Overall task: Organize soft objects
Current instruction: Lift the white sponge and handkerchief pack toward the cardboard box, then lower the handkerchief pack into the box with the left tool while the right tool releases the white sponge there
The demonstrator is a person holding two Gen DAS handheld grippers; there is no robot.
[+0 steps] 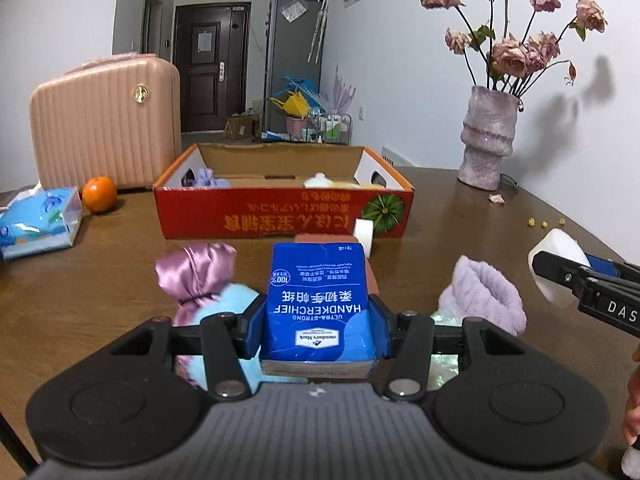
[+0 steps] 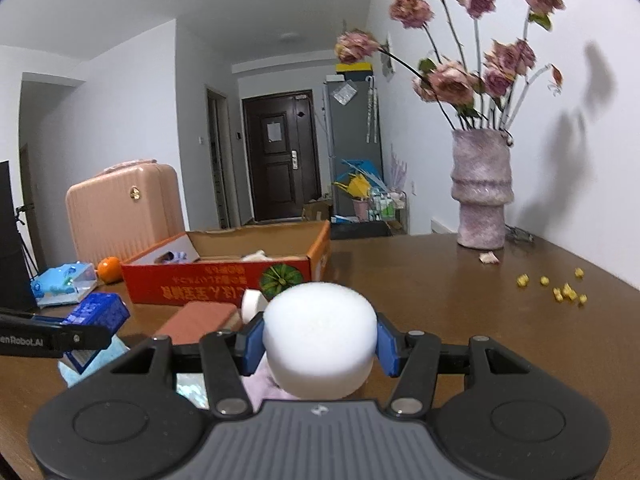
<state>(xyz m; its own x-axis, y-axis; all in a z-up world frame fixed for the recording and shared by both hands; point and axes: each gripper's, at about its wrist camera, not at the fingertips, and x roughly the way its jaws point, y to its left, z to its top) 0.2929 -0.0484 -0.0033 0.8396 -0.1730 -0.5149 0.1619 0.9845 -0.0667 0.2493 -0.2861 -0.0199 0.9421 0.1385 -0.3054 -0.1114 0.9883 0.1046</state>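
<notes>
My left gripper (image 1: 318,320) is shut on a blue handkerchief pack (image 1: 318,300), lifted above the brown table (image 1: 100,272). My right gripper (image 2: 320,344) is shut on a white foam cylinder (image 2: 320,336); the same cylinder (image 1: 554,264) shows at the right of the left wrist view. On the table below lie a pink satin pouch (image 1: 196,272), a light blue plush (image 1: 236,304) and a lilac fluffy band (image 1: 484,296). Ahead stands an open red cardboard box (image 1: 280,216) with a lilac item (image 1: 208,178) and a white item (image 1: 320,180) inside.
A small white foam piece (image 1: 364,232) and a brick-red block (image 2: 200,320) lie before the box. A tissue pack (image 1: 36,220), an orange (image 1: 99,194) and a pink suitcase (image 1: 104,120) stand at the left. A vase of dried roses (image 2: 480,188) and yellow crumbs (image 2: 560,288) are at the right.
</notes>
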